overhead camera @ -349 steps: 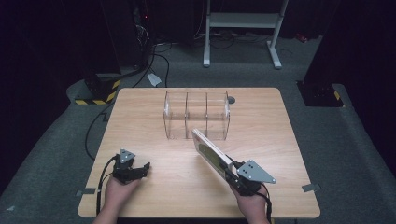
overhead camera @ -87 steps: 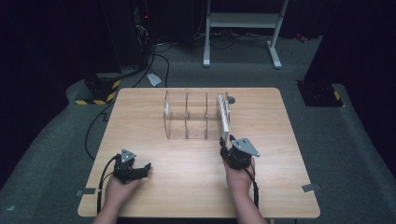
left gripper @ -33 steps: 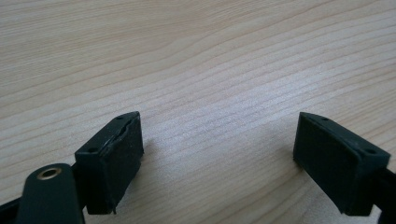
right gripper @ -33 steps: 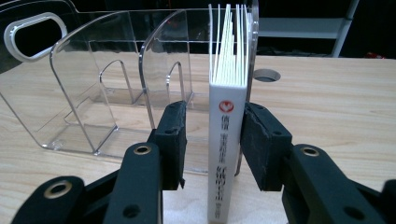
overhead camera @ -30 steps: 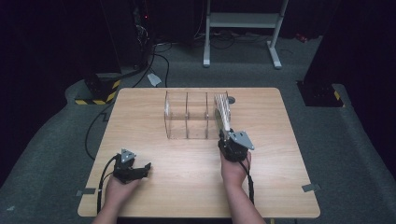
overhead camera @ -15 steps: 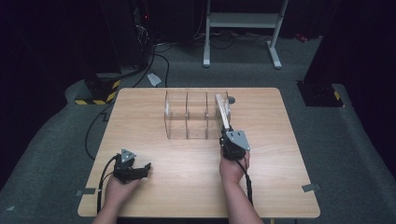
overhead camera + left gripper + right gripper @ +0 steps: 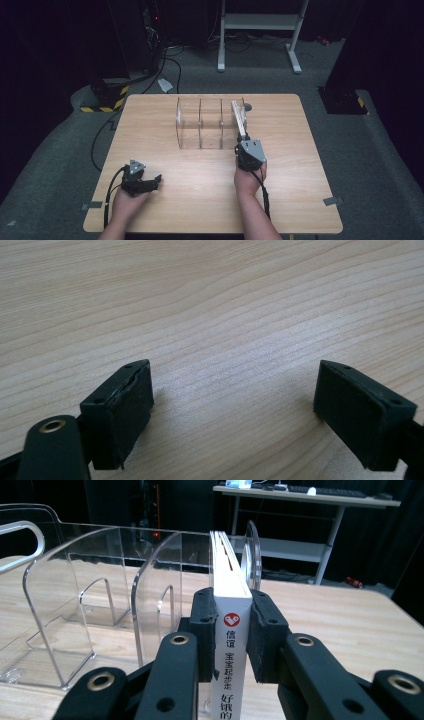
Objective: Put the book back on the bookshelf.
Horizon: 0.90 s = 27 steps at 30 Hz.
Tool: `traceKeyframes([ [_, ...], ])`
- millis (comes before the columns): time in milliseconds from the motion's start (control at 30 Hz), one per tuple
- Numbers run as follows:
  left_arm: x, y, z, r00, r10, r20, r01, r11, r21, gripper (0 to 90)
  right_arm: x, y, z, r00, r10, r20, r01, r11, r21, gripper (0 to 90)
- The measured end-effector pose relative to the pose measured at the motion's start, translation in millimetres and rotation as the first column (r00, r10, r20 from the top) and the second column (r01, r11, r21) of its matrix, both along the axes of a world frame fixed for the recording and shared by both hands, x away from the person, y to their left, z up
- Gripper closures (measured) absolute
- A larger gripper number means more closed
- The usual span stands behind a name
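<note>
At the near left of the wooden desk (image 7: 300, 165) we see the left gripper (image 7: 150, 181) resting low in the person's left hand (image 7: 125, 202); its fingers (image 7: 120, 412) are spread wide, with bare wood grain between them; toward the middle, farther back, stands a clear acrylic rack (image 7: 200, 122) with upright dividers, and we count three compartments; to its right, the right gripper (image 7: 231, 635) has its fingers (image 7: 202, 630) pinching the spine of a thin white book (image 7: 229, 605); the book stands upright on edge, reaching into the rack's rightmost compartment, between two clear dividers; the right hand (image 7: 248, 180) sits just behind.
</note>
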<state>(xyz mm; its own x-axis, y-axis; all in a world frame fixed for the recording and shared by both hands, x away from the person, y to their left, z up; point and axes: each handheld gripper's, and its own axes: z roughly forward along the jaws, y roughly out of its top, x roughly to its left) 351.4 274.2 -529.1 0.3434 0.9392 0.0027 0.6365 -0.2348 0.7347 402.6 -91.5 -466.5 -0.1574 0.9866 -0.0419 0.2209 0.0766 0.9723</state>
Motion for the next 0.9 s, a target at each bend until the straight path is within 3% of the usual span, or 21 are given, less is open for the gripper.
traceKeyframes([
  [300,-0.3,-0.1,0.1,1.0000,0.002,0.001,-0.002,1.0000,0.004,16.2,-6.7,-5.0,-8.1,0.9993,0.002,-0.037,-0.001,0.999,0.041,71.9],
  [467,-0.1,-0.3,-0.1,1.0000,0.004,0.003,-0.004,1.0000,-0.001,16.2,3.1,-5.1,-1.8,0.9968,0.019,-0.077,-0.016,0.999,0.039,66.5],
  [633,-0.1,-0.1,-0.1,1.0000,0.002,0.003,-0.002,1.0000,0.000,16.2,3.7,-2.8,1.4,0.9973,0.022,-0.070,-0.021,1.000,0.017,74.0],
  [900,0.0,-0.1,0.0,1.0000,0.000,0.002,0.000,1.0000,-0.001,16.2,2.7,0.9,3.7,0.9993,0.028,-0.026,-0.028,1.000,0.010,75.8],
])
